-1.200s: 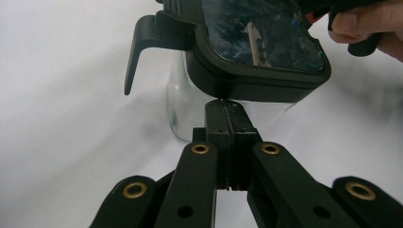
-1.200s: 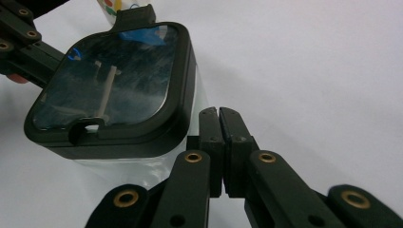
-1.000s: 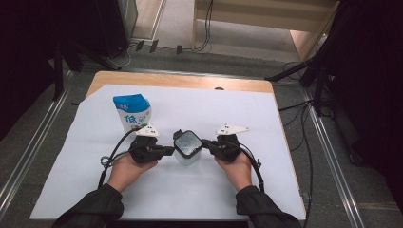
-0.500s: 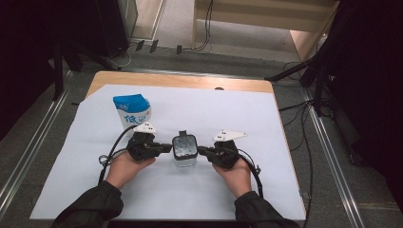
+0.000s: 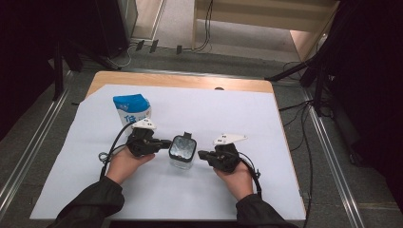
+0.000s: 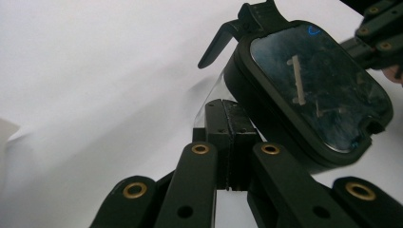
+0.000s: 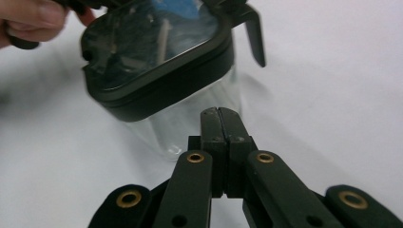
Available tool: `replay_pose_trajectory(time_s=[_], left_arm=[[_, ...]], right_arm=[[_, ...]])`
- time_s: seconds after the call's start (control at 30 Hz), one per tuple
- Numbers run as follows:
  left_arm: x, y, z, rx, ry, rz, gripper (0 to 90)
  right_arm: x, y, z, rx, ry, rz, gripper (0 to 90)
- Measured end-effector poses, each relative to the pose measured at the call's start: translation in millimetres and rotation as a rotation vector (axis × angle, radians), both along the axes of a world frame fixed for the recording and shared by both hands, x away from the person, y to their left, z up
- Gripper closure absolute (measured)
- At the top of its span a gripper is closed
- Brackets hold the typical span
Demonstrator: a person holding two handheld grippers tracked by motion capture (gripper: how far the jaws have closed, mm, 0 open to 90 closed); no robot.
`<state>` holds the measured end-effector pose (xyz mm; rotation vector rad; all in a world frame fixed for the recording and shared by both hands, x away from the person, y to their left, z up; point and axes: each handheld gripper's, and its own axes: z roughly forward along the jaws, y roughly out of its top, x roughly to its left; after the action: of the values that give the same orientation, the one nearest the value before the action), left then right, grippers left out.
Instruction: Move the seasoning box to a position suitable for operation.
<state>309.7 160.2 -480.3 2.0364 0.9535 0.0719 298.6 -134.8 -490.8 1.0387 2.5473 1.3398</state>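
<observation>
Clear container (image 5: 182,153) w/ dark lid sits mid-table on white sheet (image 5: 247,118), btwn both grippers. Left gripper (image 5: 167,142) jaws closed, empty, tips at container's left side. Right gripper (image 5: 201,154) jaws closed, empty, just beside its right side, not touching.

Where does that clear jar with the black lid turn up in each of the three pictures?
High view: the jar stands at the middle of the white sheet, between the two grippers.
Left gripper view: the jar sits at the upper right, just beyond the shut jaws.
Right gripper view: the jar sits at the upper left, past the shut jaws.
Shared landmark: the lid's black latch.
</observation>
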Motion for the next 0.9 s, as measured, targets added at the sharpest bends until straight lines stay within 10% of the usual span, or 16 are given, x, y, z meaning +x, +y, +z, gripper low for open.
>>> replay_pose_trajectory(time_s=[0.9], left_arm=[[-47.1,-8.1,2.1,0.028,0.009,-0.007,90.0]], right_arm=[[46.7,13.9,2.9,0.019,-0.017,0.044,90.0]])
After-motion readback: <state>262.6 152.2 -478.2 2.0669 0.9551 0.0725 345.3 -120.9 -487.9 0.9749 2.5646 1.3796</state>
